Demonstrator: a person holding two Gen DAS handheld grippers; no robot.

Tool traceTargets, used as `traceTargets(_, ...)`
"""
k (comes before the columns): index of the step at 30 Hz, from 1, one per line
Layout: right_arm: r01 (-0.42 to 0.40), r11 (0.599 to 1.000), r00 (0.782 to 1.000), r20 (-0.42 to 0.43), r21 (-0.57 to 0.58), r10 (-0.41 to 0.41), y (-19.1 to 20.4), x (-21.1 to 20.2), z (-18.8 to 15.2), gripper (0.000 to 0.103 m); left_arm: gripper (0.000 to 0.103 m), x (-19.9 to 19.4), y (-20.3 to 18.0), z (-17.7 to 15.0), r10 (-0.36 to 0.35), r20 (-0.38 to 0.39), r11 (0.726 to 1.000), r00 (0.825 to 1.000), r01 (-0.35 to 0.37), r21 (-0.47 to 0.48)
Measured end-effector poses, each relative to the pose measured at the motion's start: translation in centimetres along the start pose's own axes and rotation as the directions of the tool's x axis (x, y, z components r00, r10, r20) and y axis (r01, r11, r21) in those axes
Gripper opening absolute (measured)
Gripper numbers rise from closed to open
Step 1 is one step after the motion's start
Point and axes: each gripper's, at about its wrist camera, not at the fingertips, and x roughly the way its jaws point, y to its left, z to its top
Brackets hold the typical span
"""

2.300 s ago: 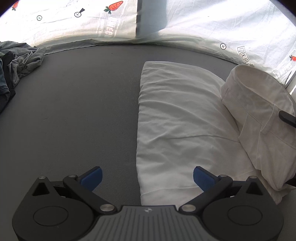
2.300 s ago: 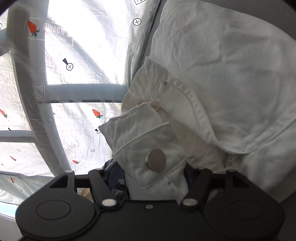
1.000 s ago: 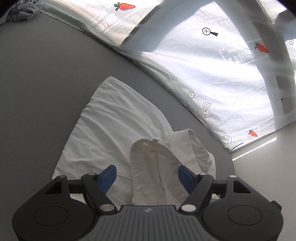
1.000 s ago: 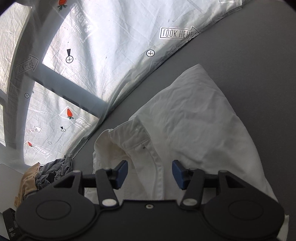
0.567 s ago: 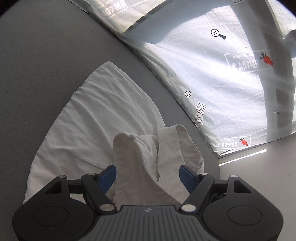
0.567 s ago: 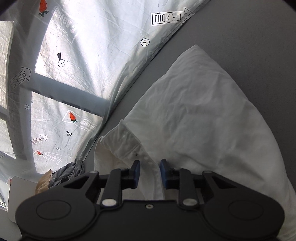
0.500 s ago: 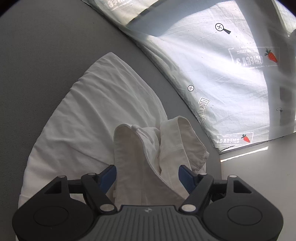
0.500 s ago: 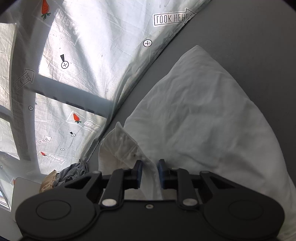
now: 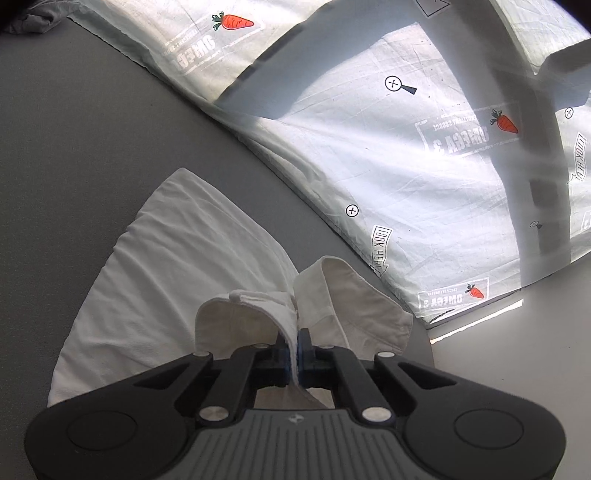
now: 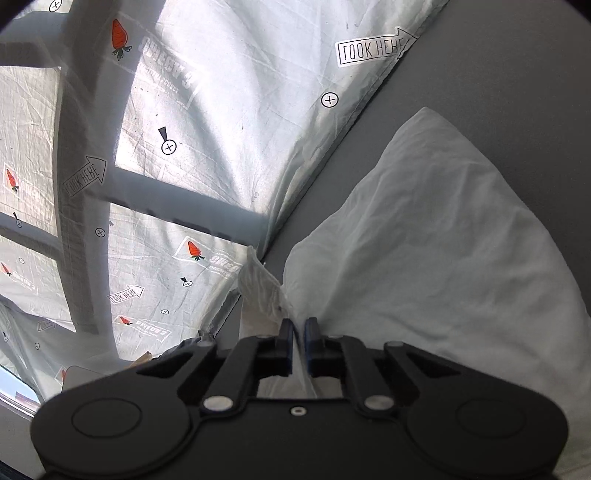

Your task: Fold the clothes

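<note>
A white garment (image 9: 173,266) lies partly folded on the grey table (image 9: 66,140); it also shows in the right wrist view (image 10: 436,243). My left gripper (image 9: 294,341) is shut on its thick hemmed waistband edge (image 9: 255,314), which stands up in a fold in front of the jaws. My right gripper (image 10: 298,330) is shut on another part of the same edge (image 10: 262,291), which rises as a peak just ahead of the fingers. The body of the garment stretches away flat from both grippers.
A white printed sheet (image 9: 388,140) with carrots and "look here" marks hangs along the table's far edge; it also shows in the right wrist view (image 10: 192,122). A heap of dark clothes (image 9: 33,14) lies at the far left corner. More clothes (image 10: 184,345) lie by the right gripper.
Both grippers were open over the waistband a second ago. The right closed on the edge first, then the left closed on it. Both edges now stand lifted off the table.
</note>
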Motion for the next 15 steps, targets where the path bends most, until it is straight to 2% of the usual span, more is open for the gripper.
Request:
traceTargets(2, -0.066, 0.998, 0.998, 0.005, -0.022, 0.066, 1.7, -0.6, 0.1, 0.006, 0.003, -1.7, -1.4, 1.4, -0.022, 0.068, 0.999, 0.997, 0.019, 0.04)
traceTargets(4, -0.115, 0.992, 0.993, -0.004, -0.06, 0.115, 3.5, -0.6, -0.2, 0.006, 0.003, -2.9, -2.4, 2.5, -0.016, 0.116, 0.995, 0.993, 0.005, 0.101)
traceTargets(5, -0.125, 0.989, 0.992, -0.025, -0.082, 0.123, 4.3, -0.2, -0.6, 0.006, 0.004, -3.4, -2.7, 2.9, -0.004, 0.136, 0.992, 0.991, -0.013, 0.127)
traceTargets(7, -0.138, 0.982, 0.989, -0.07, -0.128, 0.13, 5.8, 0.7, -1.4, 0.006, 0.004, -3.6, -2.1, 3.4, 0.068, 0.156, 0.986, 0.985, -0.09, 0.138)
traceTargets(9, -0.103, 0.976, 0.987, -0.14, -0.191, 0.076, 6.3, 2.4, -2.6, 0.013, 0.005, -2.6, 0.1, 3.6, 0.16, 0.12, 0.981, 0.98, -0.171, 0.089)
traceTargets(11, -0.046, 0.978, 0.977, -0.215, -0.204, 0.001, 5.7, 4.3, -4.3, 0.021, 0.01, -1.7, 2.9, 3.2, 0.253, 0.082, 0.966, 0.964, -0.257, 0.038)
traceTargets(13, 0.002, 0.978, 0.956, -0.287, -0.207, -0.063, 5.0, 5.9, -5.9, 0.022, 0.01, -2.1, 4.2, 2.7, 0.281, 0.076, 0.959, 0.957, -0.283, 0.017)
traceTargets(15, -0.007, 0.988, 0.948, -0.314, -0.156, -0.043, 4.4, 6.1, -6.7, 0.026, 0.015, -3.2, 4.9, 2.4, 0.271, 0.084, 0.962, 0.959, -0.272, 0.003)
